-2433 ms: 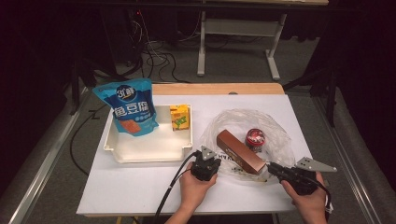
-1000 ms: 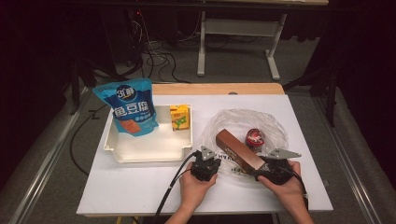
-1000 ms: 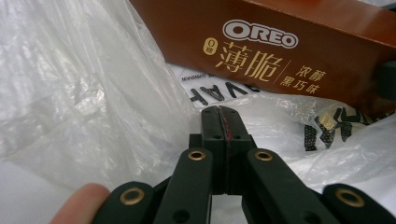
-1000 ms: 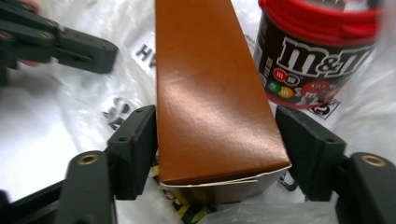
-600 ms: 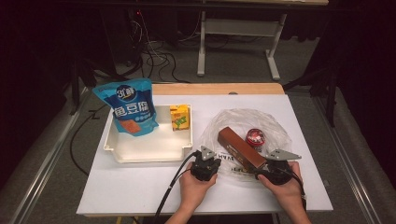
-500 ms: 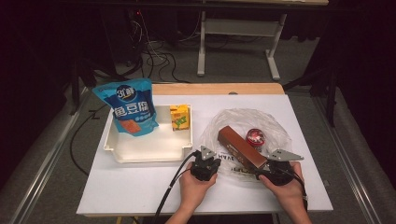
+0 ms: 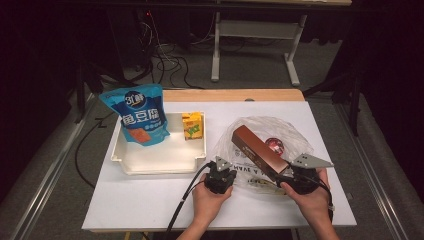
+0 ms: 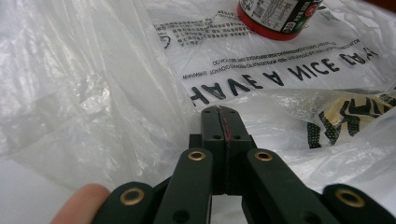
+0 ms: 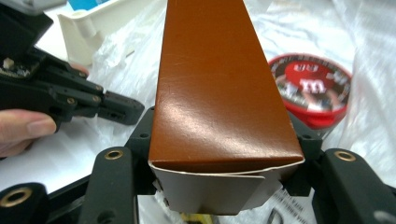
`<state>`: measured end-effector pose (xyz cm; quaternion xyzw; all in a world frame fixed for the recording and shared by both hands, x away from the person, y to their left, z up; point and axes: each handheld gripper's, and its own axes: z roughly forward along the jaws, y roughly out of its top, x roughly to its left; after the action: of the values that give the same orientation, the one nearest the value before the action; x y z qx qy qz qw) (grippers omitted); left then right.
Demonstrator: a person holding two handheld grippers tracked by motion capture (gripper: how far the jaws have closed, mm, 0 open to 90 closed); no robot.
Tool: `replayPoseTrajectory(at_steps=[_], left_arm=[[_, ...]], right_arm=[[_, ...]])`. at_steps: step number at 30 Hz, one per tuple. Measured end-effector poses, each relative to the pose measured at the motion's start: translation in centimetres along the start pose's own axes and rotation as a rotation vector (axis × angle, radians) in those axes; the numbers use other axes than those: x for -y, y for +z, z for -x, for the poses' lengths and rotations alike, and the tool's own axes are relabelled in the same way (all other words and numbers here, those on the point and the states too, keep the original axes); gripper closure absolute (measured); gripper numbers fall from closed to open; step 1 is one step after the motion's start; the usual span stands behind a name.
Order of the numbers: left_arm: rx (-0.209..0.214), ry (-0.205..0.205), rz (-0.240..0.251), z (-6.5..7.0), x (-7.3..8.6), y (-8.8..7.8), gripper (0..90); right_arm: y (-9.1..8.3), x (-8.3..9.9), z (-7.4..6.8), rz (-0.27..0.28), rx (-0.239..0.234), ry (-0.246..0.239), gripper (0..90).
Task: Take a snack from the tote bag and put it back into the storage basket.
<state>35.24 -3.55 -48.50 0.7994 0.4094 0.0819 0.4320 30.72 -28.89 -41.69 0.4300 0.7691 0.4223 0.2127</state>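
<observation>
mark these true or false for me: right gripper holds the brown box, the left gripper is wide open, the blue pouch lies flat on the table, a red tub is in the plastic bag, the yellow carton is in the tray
1. The right gripper holds the brown box. True.
2. The left gripper is wide open. False: its jaws are shut, pinching the plastic bag.
3. The blue pouch lies flat on the table. False: it stands upright in the white tray.
4. A red tub is in the plastic bag. True.
5. The yellow carton is in the tray. True, at its far right corner.
</observation>
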Motion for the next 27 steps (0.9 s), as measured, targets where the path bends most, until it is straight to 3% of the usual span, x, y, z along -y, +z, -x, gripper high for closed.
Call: replayPoseTrajectory(at_steps=[3, 6, 8, 10, 13, 16, 27], left_arm=[[0.007, -0.003, 0.014, -0.1, 0.0, -0.1, 90.0], [0.033, -0.007, 0.072, -0.4, 0.2, -0.9, 90.0], [0.024, -0.002, 0.075, -0.6, 0.2, -1.3, 90.0], [0.053, -0.009, 0.096, -1.1, 0.0, -2.6, 90.0], [0.081, -0.005, 0.118, -1.6, -0.4, -4.3, 84.3], [0.091, 0.024, 0.134, -2.0, -0.8, -6.1, 79.5], [0.107, 0.083, 0.17, -4.2, -1.3, -11.1, 53.4]], right_arm=[[-0.1, -0.8, 0.0, -0.001, -0.009, -0.013, 45.1], [-0.1, -1.3, 0.0, -0.007, -0.023, -0.032, 45.1], [-0.2, -1.4, 0.0, -0.011, -0.024, -0.025, 45.1], [-0.2, -1.5, 0.1, -0.011, -0.031, -0.025, 45.1], [-0.3, -1.7, 0.2, -0.016, -0.042, -0.024, 45.2], [-0.3, -2.0, 0.1, -0.018, -0.051, -0.027, 45.1], [-0.2, -2.7, -0.5, -0.03, -0.104, -0.057, 45.1]])
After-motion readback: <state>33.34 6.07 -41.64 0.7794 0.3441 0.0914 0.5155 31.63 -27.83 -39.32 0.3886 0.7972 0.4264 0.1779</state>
